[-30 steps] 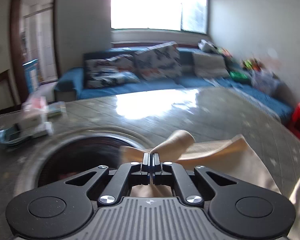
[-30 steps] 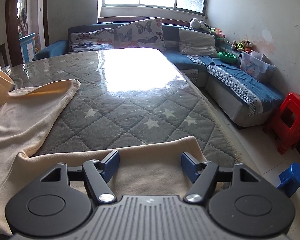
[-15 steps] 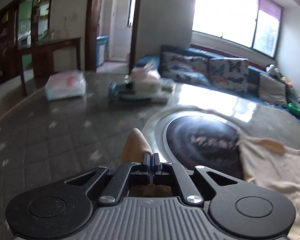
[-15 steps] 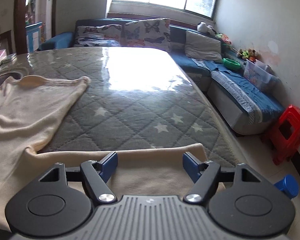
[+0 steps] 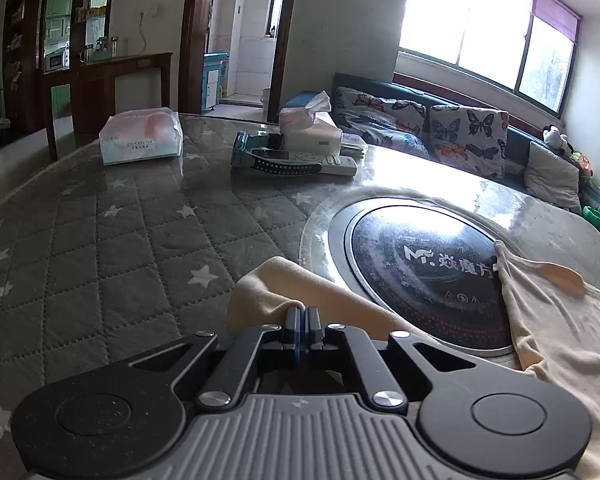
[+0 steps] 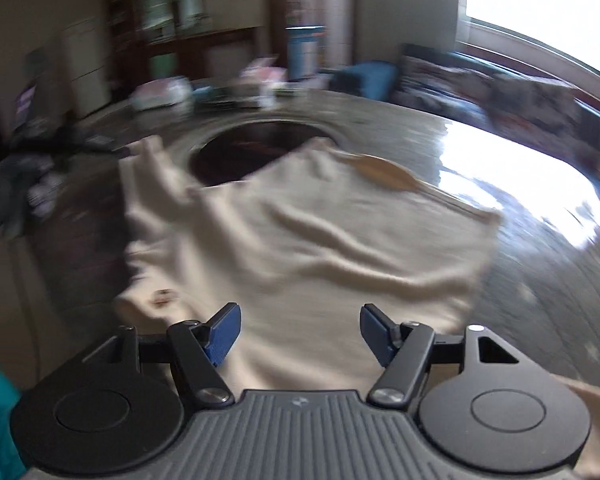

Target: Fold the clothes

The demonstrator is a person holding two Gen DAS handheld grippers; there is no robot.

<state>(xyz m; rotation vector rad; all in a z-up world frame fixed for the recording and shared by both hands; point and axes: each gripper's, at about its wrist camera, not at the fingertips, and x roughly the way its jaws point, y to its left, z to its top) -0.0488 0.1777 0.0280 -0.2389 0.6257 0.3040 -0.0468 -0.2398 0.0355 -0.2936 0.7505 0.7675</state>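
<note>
Left tool (image 5: 302,316) is clamped on a corner of the cream garment (image 6: 300,232), which lies spread and rumpled on the bench (image 5: 112,240); right tool (image 6: 300,332) hovers above it, fingers apart. Judging by this, a fold is being set up, needing a second grip.

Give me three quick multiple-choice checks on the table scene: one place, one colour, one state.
1. Where does the cream knit garment partly lie?
A. over the round black cooktop
B. on the sofa
C. on the floor

2. What colour are the right claw pads?
A. red
B. blue
C. white

3. How is the left claw?
A. wide open
B. out of view
C. shut on cloth

Key: 1 A, cloth edge overlaps the disc; 2 B, blue pads show; 3 C, a cream fold is pinched.
</note>
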